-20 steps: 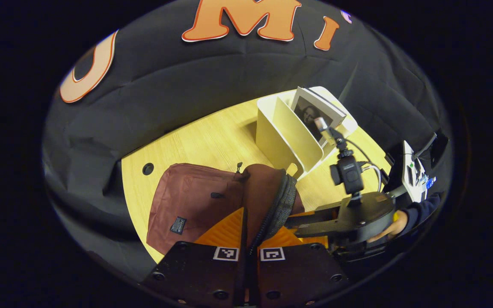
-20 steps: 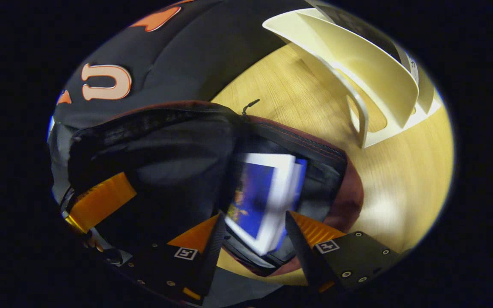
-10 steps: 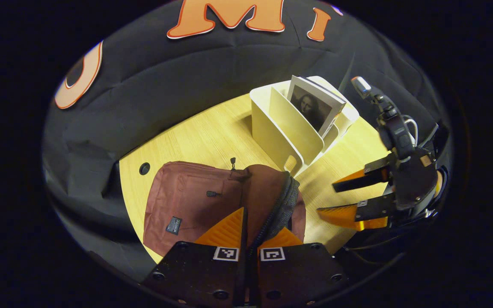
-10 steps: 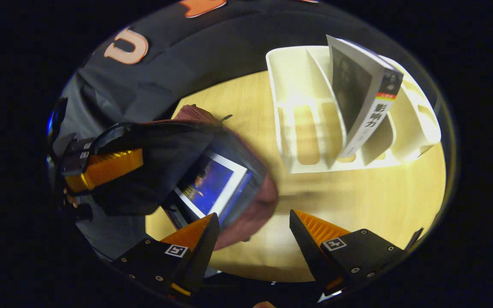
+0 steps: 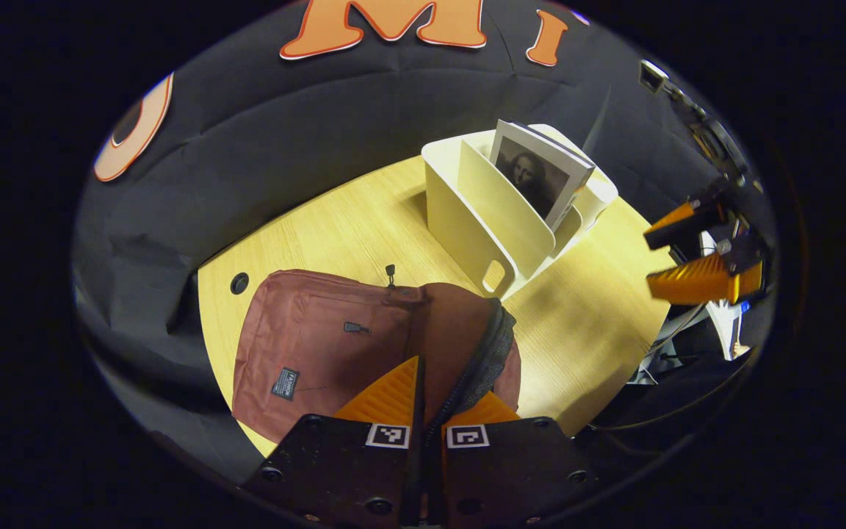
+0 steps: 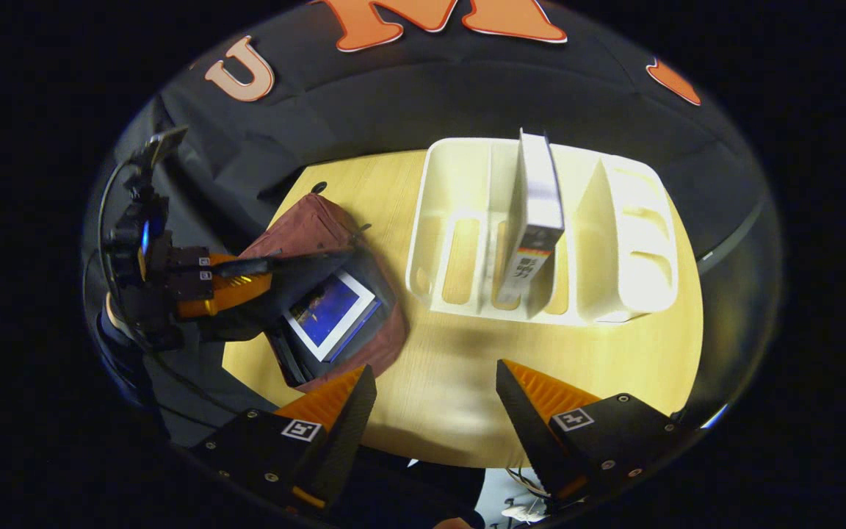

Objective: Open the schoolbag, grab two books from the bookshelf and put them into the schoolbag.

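Your pale wooden desk (image 6: 467,397) sits against draped black cloth. Your left gripper (image 5: 427,400) is pinching the maroon fabric schoolbag's (image 5: 320,345) zippered flap, lifting it; a blue book (image 6: 329,312) lies inside, partly hidden. One book (image 6: 533,213) stands in the cream plastic bookshelf (image 6: 614,242). Your right gripper (image 6: 434,397) hovers spread above the desk.

My left claw pinching the schoolbag's flap

My left gripper (image 5: 427,393) has its orange fingers (image 5: 386,389) closed on the zippered edge of the maroon schoolbag (image 5: 320,345), which lies on the wooden table (image 5: 577,330). Beyond it stands the cream bookshelf (image 5: 489,220) with one book (image 5: 540,176) leaning in a slot. My right gripper (image 5: 676,250) hangs at the far right, fingers apart, well clear of the shelf.
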### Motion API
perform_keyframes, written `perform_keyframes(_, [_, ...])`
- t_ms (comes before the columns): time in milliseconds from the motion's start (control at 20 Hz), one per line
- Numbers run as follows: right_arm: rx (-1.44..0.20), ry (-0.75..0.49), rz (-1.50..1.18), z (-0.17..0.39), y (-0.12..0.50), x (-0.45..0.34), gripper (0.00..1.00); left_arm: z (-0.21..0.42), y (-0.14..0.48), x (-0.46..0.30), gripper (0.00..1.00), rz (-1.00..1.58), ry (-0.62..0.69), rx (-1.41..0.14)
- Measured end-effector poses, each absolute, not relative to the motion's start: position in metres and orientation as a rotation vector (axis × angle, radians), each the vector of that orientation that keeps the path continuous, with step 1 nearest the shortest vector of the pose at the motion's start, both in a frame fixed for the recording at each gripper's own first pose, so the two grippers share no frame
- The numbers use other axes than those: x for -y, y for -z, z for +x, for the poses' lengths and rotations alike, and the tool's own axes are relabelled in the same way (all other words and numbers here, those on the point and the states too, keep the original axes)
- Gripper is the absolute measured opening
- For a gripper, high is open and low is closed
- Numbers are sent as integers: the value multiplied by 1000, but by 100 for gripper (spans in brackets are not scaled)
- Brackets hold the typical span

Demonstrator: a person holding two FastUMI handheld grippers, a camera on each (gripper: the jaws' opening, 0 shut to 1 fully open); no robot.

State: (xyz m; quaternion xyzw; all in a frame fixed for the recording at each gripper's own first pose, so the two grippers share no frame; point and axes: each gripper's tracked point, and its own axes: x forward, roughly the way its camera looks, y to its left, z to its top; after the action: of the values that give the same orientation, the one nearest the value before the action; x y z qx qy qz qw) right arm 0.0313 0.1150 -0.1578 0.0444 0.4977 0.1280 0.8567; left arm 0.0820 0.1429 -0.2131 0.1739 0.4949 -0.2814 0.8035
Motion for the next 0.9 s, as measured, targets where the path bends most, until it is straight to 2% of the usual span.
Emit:
perform_keyframes(200, [-1038, -164, 5, 63, 127, -59, 98, 81, 218, -137, 5, 334, 588, -1064])
perform_keyframes(550, [-1047, -178, 53, 115, 79, -46, 98, 80, 224, -139, 4, 300, 560, -1078])
perform_keyframes(900, [-1109, -206, 62, 163, 100, -57, 98, 80, 231, -137, 5, 272, 536, -1110])
